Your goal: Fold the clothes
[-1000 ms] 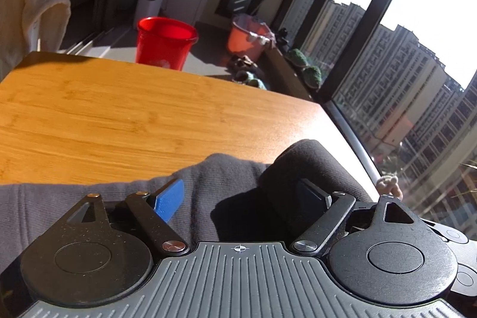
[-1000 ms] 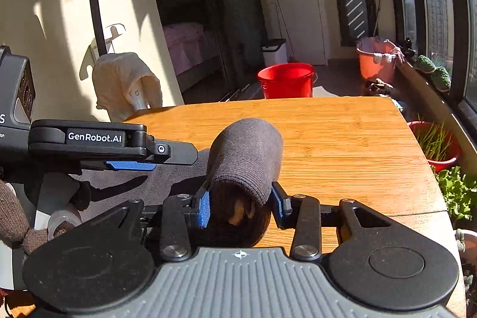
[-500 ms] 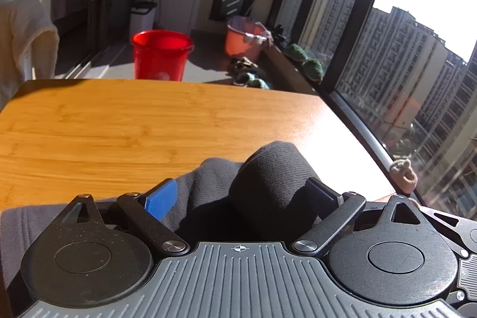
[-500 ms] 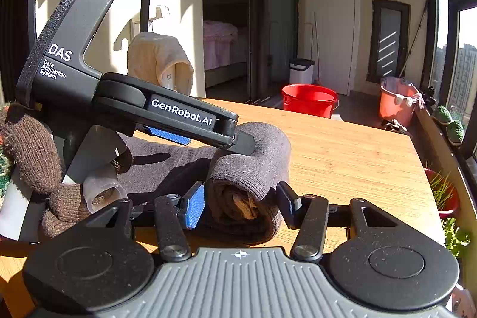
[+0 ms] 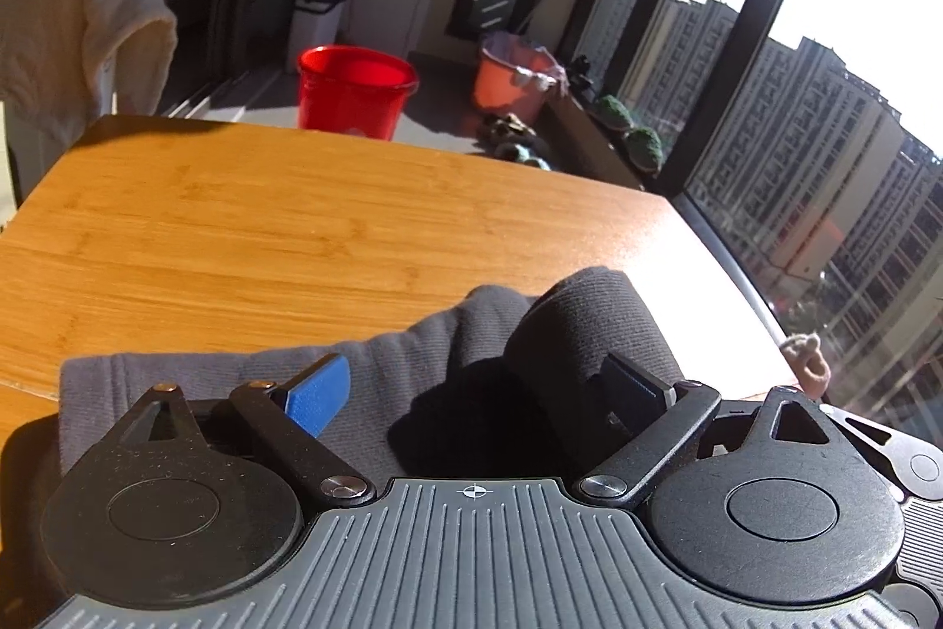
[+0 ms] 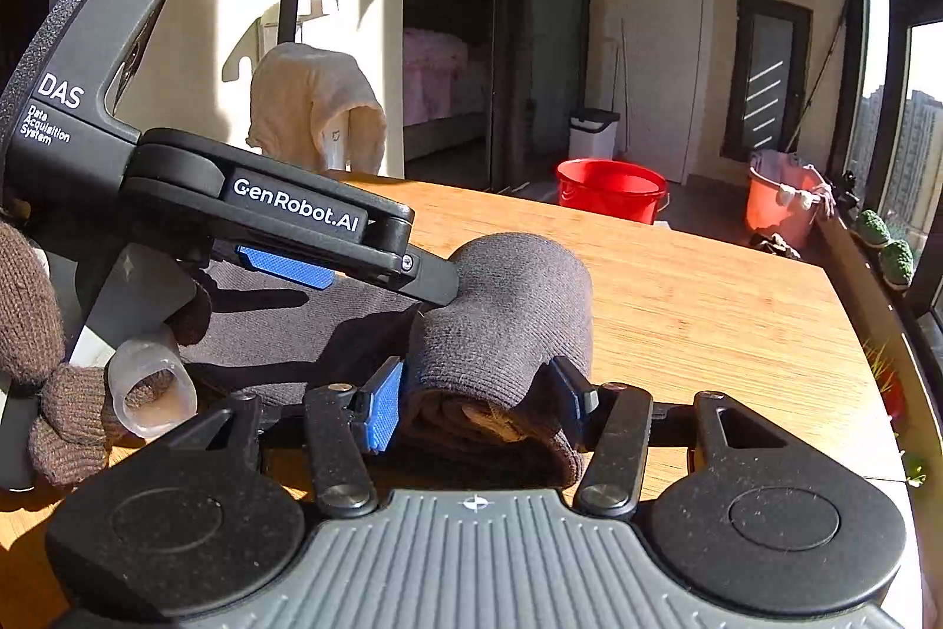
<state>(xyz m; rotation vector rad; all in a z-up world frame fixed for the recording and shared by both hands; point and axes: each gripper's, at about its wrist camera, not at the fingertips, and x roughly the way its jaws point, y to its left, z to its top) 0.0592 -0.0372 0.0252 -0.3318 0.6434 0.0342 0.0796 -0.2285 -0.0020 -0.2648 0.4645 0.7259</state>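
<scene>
The grey garment (image 6: 507, 310) lies at the near right corner of the bench (image 6: 707, 310), one end rolled thick. The right gripper (image 6: 471, 393) has its jaws closed on this roll. The left gripper (image 5: 471, 387) has wide jaws, holding nothing. If the right grip loosens, the roll may spring open, because knit fabric is elastic.

A dark grey knit garment (image 6: 507, 322) lies on the wooden table, one end rolled up.
</scene>
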